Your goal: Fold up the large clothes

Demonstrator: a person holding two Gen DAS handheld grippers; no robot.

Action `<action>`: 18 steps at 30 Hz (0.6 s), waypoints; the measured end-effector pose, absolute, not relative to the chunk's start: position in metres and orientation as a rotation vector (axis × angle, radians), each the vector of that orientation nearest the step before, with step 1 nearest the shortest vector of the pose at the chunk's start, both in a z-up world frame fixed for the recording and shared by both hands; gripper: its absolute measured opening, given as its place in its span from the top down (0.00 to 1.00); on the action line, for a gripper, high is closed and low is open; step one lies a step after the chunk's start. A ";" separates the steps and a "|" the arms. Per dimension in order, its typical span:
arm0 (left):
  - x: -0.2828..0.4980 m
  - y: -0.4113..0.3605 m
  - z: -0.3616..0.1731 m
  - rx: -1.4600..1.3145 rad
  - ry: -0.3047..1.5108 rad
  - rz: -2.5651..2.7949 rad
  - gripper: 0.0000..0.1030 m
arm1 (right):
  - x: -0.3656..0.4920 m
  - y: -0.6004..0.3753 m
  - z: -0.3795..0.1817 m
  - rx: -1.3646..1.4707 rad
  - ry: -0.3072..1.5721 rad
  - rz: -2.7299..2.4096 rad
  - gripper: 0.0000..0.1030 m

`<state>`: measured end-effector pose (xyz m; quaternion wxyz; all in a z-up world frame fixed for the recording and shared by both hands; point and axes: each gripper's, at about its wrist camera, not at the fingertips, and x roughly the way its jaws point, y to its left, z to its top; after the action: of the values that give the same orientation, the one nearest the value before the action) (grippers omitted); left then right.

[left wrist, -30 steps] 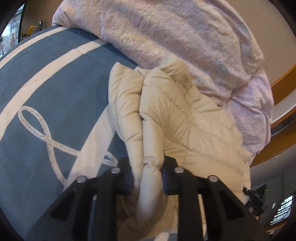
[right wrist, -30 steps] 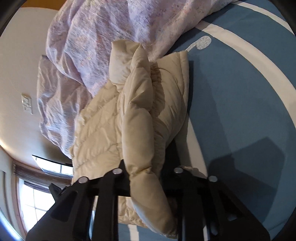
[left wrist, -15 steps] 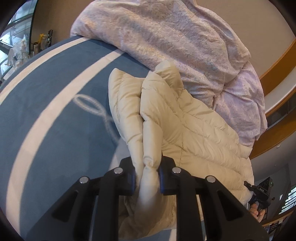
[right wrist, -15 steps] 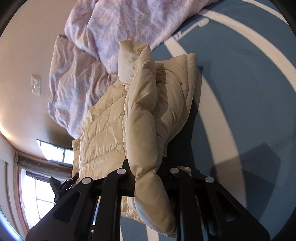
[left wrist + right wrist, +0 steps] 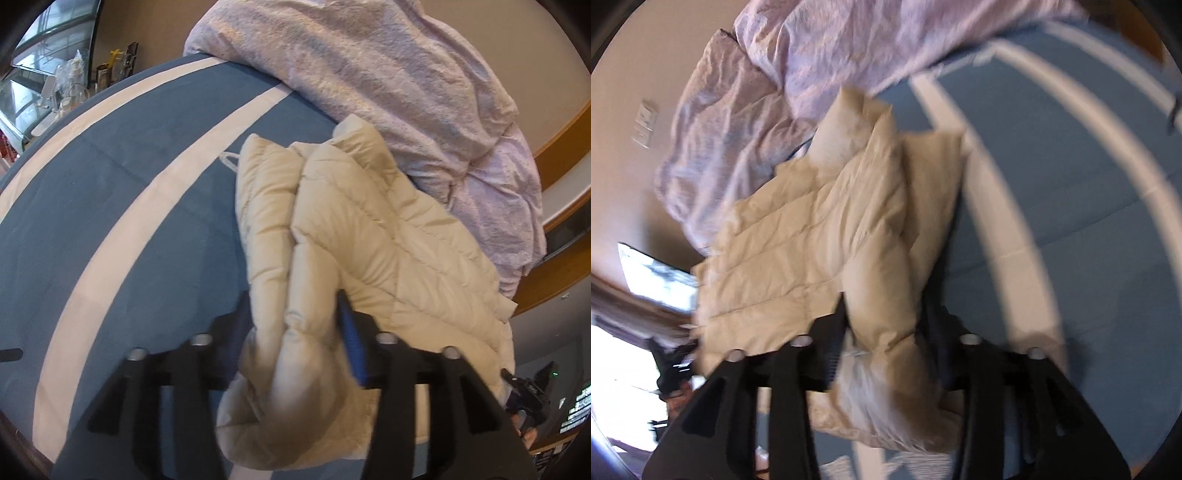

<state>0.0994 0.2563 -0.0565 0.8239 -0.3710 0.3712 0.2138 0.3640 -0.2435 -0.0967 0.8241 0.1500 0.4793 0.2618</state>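
A cream quilted puffer jacket (image 5: 369, 229) lies folded on the blue bed cover (image 5: 155, 206), its collar end toward the lilac duvet. My left gripper (image 5: 295, 325) straddles a puffed fold at the jacket's near edge; its jaws are opening and the fold still sits between them, loosely. In the right wrist view the same jacket (image 5: 812, 251) lies blurred, and my right gripper (image 5: 886, 325) is also opening around a thick fold, with a dark gap beside its right finger. Each gripper's near end is hidden under fabric.
A crumpled lilac duvet (image 5: 388, 74) is heaped against the jacket's far side, by the wall. Wide white stripes (image 5: 140, 221) cross the blue cover. Cluttered shelves (image 5: 55, 92) stand beyond the bed's far left edge. A person's hand with the other gripper (image 5: 528, 391) shows at lower right.
Both grippers' jaws have spread wide apart from a tight pinch on the jacket folds. Both hands slid sideways along the bed, and the jacket has settled lower on the cover.
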 end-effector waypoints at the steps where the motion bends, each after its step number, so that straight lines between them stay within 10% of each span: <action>1: 0.099 0.257 -0.058 -0.780 0.795 0.460 0.37 | 0.361 -0.245 -0.087 0.285 0.974 0.515 0.46; 5: 0.099 0.264 -0.065 -0.829 0.803 0.456 0.23 | 0.350 -0.239 -0.062 0.206 0.865 0.451 0.45; 18: 0.103 0.263 -0.067 -0.901 0.769 0.438 0.22 | 0.290 -0.113 -0.056 -0.071 0.776 0.691 0.53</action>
<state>0.1031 0.2632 -0.0670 0.8072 -0.4212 0.3593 0.2045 0.2904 -0.1134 -0.0558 0.8674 -0.0338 0.3707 0.3302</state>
